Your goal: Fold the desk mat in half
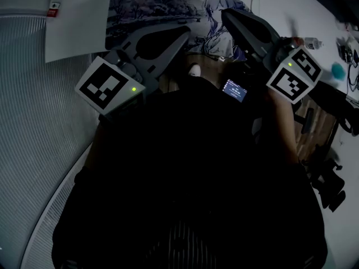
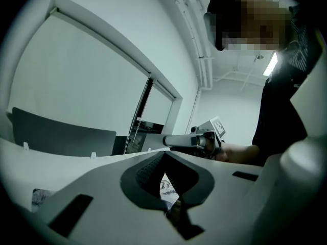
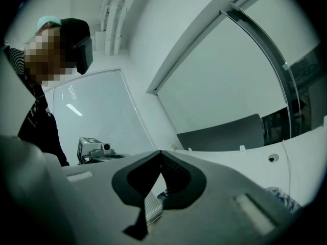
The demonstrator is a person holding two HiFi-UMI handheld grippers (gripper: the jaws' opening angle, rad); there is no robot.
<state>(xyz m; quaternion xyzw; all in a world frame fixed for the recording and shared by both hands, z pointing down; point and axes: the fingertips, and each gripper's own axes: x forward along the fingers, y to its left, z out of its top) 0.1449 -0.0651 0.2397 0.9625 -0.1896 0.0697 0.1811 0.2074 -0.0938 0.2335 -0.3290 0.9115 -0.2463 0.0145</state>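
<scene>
Blue-and-white printed desk mat (image 1: 151, 13) is lying open, print side up, on the white bench (image 1: 78, 32) at the top of the head view. Its long axis is running left to right across that view. One long edge is facing the person, and the left short edge is sitting just beside a bare stretch of bench. The right part of the print is passing under the two grippers, so the right short edge is not readable.

Left gripper (image 1: 188, 31): reaching in from lower left and pointing up and to the right, over the near half of the mat. In the left gripper view its jaws (image 2: 164, 153) are pressing together at the tips, clenched. A sliver of the mat's print is showing through the slit behind the tips, beneath the gripper. Whether the tips are pinching the mat's edge is not resolvable in any view.

Right gripper (image 1: 224, 13): coming in from the right and pointing up and to the left, over the right part of the mat. In the right gripper view its jaws (image 3: 161, 152) are likewise closing tip to tip, clenched. A ribbed pale surface is showing through the slit, and a patch of mat print is lying on the bench at lower right.

The two grippers are angling toward each other, tips near but apart, and each is appearing in the other's view. Wooden floor (image 1: 179, 83) and a white shoe (image 1: 194, 70) are showing between them, below the bench edge.
</scene>
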